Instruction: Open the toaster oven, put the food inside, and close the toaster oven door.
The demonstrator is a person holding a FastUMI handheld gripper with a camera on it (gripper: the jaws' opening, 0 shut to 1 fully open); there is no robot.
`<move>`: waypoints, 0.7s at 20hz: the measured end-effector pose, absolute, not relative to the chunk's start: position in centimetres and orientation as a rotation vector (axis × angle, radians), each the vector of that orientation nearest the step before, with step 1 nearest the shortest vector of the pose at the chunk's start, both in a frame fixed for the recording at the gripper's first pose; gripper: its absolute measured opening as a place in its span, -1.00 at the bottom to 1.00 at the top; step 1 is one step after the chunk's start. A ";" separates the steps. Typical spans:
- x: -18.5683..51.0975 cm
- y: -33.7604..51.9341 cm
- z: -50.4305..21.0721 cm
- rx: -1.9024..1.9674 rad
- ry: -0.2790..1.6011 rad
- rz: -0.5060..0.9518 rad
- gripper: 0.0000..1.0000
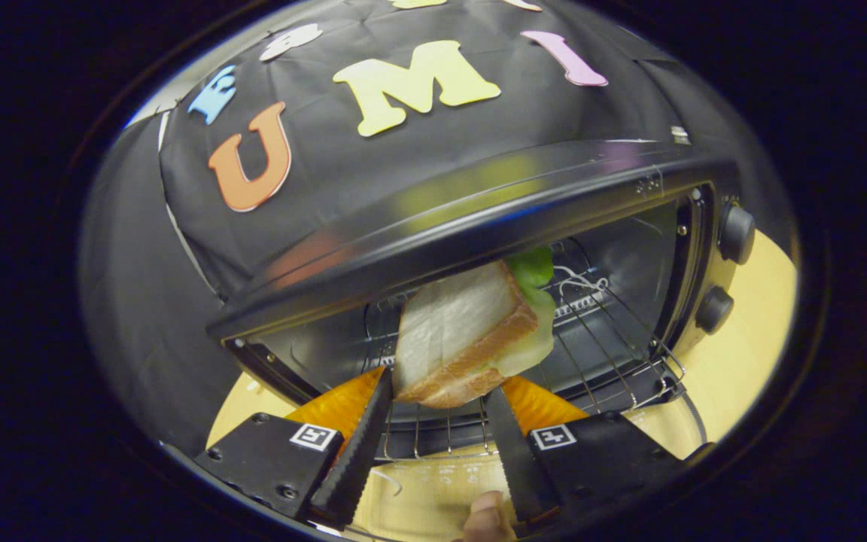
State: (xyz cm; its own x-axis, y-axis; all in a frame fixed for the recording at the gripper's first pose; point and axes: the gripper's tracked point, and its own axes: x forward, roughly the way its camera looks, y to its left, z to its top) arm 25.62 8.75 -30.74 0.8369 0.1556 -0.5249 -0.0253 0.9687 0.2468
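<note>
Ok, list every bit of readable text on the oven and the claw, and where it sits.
On the open oven door: faint white print, too blurred to read.
On the claw, shut on the sandwich: two square code markers, no words.
On the oven knobs: no legible marks.

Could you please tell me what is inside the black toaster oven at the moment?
Inside the black toaster oven is a wire rack. The gripper holds a white-bread sandwich with green lettuce at its mouth. The sandwich hides the cavity's back.
</note>
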 end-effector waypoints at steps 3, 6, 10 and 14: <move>24.1 9.1 -31.0 0.193 0.635 0.151 0.64; 23.3 9.1 -31.3 0.044 0.641 0.199 0.66; 21.2 8.8 -32.4 -0.130 0.663 0.164 0.66; 19.2 7.5 -32.8 -0.154 0.706 0.107 0.73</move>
State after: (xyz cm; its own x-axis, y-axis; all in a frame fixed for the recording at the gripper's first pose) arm 19.24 7.46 -32.76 0.7561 0.0455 -0.6529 -0.1498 0.9831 -0.1050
